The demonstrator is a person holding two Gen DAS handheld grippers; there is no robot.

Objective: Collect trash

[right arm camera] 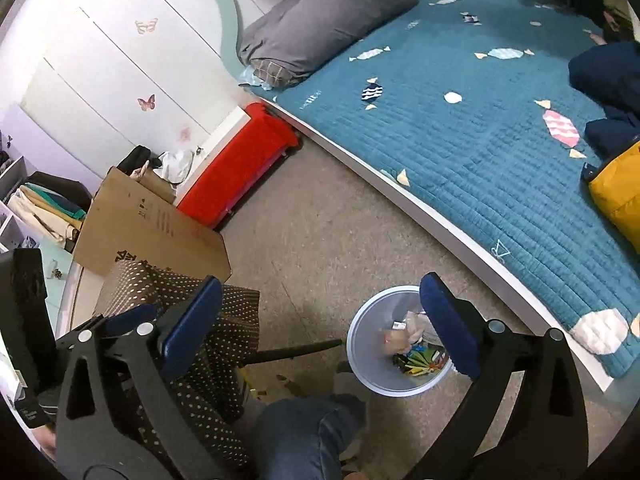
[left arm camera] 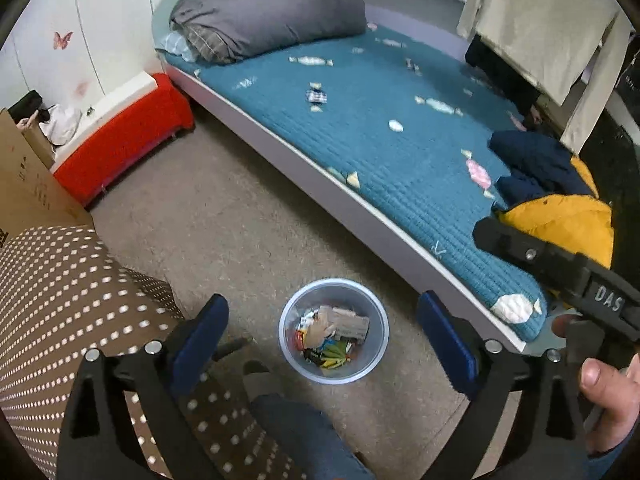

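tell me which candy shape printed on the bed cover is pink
The pink striped candy beside the navy clothing; the other printed candies are white, pale blue or navy-striped.

The right gripper (right arm camera: 320, 320) hangs with its blue pads (right arm camera: 192, 320) spread wide and nothing between them. The bin (right arm camera: 362, 340) stands on the floor, close to the bed (right arm camera: 460, 152), and the right pad overlaps its rim. Wrappers and paper (right arm camera: 412, 344) lie inside the bin. Left of the bin, a thin dark rod reaches toward it from a polka-dot cloth (right arm camera: 216, 368). Beyond the cloth, farther from the bin, leans a cardboard box (right arm camera: 152, 232), then a red bench (right arm camera: 236, 168). A denim knee (right arm camera: 304, 432) shows just below the bin.
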